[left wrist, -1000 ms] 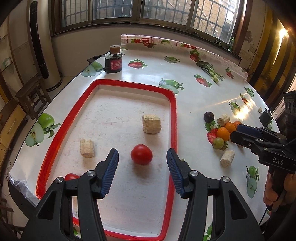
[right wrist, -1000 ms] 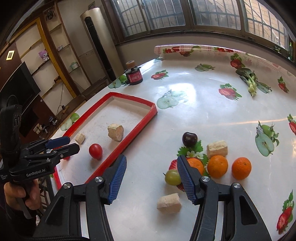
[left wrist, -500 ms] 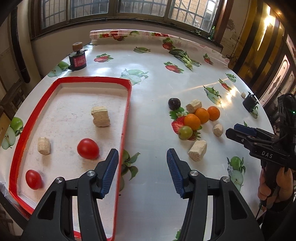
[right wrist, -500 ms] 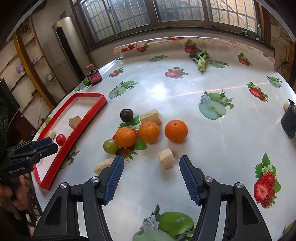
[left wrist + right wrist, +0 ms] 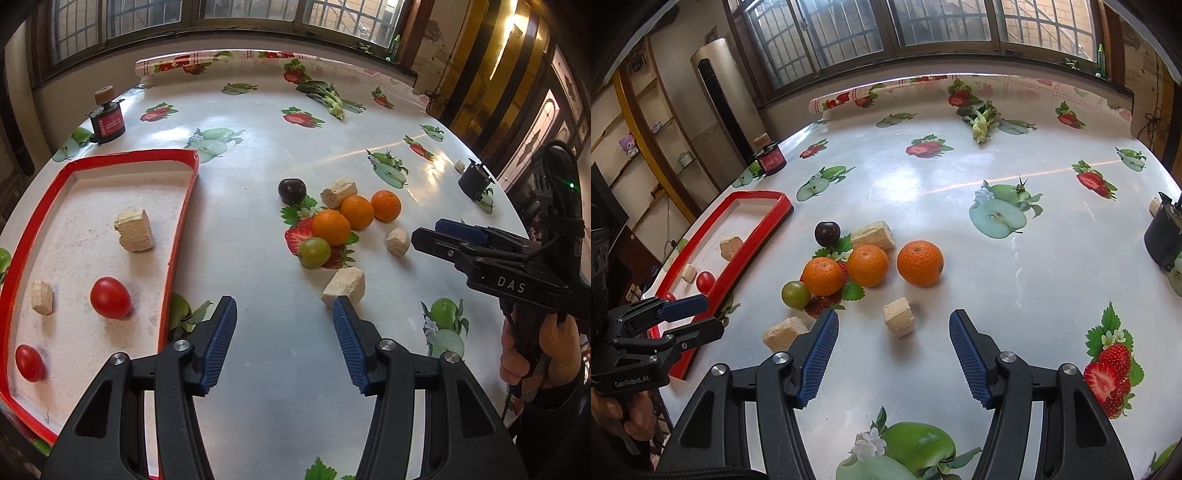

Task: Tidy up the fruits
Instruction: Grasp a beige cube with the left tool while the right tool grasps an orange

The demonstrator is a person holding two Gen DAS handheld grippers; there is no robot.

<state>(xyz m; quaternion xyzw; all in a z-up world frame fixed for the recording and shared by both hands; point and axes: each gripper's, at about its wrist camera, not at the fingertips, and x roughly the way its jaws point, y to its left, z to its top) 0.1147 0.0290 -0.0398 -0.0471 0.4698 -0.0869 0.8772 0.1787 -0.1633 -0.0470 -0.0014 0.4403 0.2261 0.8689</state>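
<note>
Tray (image 5: 184, 206) at 9 o'clock on bench (image 5: 258, 155), holding two tomatoes (image 5: 110, 297) and three blocks (image 5: 133, 230). Fruit cluster at 1 o'clock: three oranges (image 5: 331, 226) in a row, grape (image 5: 314, 252) touching the nearest one, plum (image 5: 291, 190) behind. One block (image 5: 339, 192) behind the oranges, two (image 5: 345, 286) in front. Jar (image 5: 107, 122) at 11 o'clock, past the tray.

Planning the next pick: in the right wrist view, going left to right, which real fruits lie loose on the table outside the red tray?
Green grape → dark plum → left orange → middle orange → right orange.
</note>
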